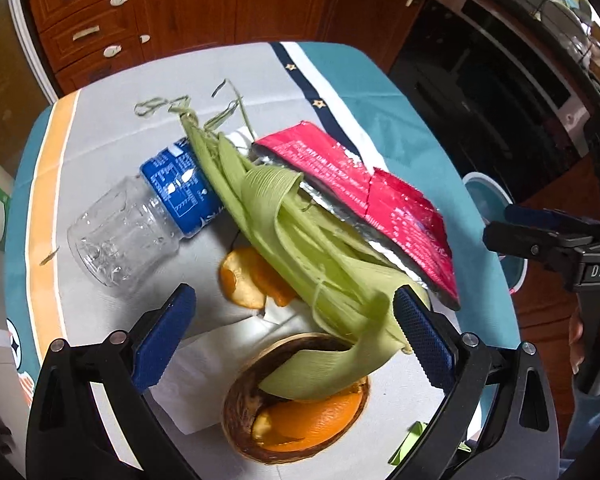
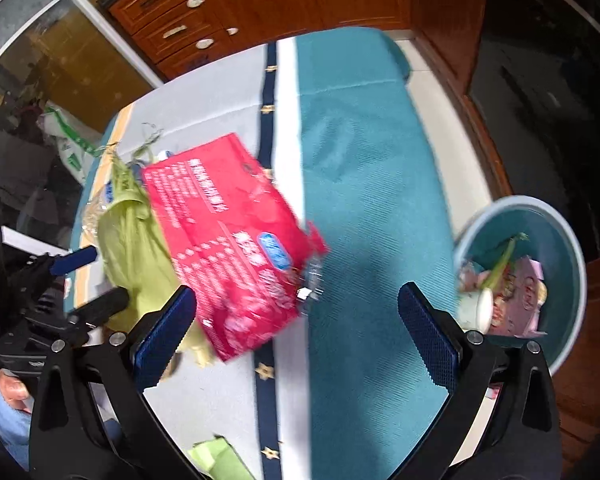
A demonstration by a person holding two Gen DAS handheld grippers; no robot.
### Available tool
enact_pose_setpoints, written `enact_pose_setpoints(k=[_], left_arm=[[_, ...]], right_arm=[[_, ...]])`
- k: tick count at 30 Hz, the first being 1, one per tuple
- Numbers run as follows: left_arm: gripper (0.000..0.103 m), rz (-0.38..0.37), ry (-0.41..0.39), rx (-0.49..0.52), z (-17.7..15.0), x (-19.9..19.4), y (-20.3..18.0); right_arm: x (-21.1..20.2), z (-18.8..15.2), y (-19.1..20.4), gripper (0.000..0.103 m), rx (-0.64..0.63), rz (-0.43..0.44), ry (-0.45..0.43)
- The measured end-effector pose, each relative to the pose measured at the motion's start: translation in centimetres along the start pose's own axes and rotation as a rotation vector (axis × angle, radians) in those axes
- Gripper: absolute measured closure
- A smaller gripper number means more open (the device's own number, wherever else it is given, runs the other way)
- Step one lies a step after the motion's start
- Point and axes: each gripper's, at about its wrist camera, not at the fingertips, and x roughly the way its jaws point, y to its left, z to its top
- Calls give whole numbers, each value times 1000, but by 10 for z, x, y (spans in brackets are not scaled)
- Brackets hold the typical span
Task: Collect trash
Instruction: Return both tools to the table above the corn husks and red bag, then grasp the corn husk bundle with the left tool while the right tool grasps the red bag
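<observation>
A pile of trash lies on the table: green corn husks (image 1: 300,240), a red foil wrapper (image 1: 364,196), a clear plastic bottle (image 1: 140,216) with a blue label, orange peels (image 1: 252,280) and a brown shell with orange peel (image 1: 300,412) on a white napkin (image 1: 204,364). My left gripper (image 1: 294,328) is open above the husks and shell, empty. My right gripper (image 2: 298,328) is open, empty, over the table with the red wrapper (image 2: 236,240) at its left finger. The husks (image 2: 136,248) lie left of it. A teal bin (image 2: 560,248) holds trash at the right.
The table has a grey and teal cloth (image 2: 372,200) with a navy star stripe. Brown cabinets with drawers (image 1: 88,32) stand behind. A dark oven (image 1: 500,100) is at the right. The bin (image 1: 496,208) sits beyond the table's right edge. A green scrap (image 2: 216,460) lies near the front.
</observation>
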Motion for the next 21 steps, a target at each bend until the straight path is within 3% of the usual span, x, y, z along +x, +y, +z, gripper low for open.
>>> enact_pose_setpoints(k=[8, 14, 16, 17, 18, 21], left_arm=[[4, -24, 26, 35, -6, 12, -1], [4, -43, 29, 38, -7, 13, 4], [4, -42, 27, 41, -6, 12, 5], [4, -44, 27, 42, -6, 12, 5], [4, -45, 27, 42, -5, 12, 5], [4, -44, 29, 50, -3, 12, 5]], right_arm=[[27, 11, 34, 6, -44, 56, 36], [48, 22, 65, 7, -131, 31, 53], [55, 23, 68, 32, -139, 19, 57], [59, 23, 68, 55, -132, 17, 70], [61, 22, 66, 67, -124, 25, 74], [60, 20, 60, 96, -98, 64, 56]])
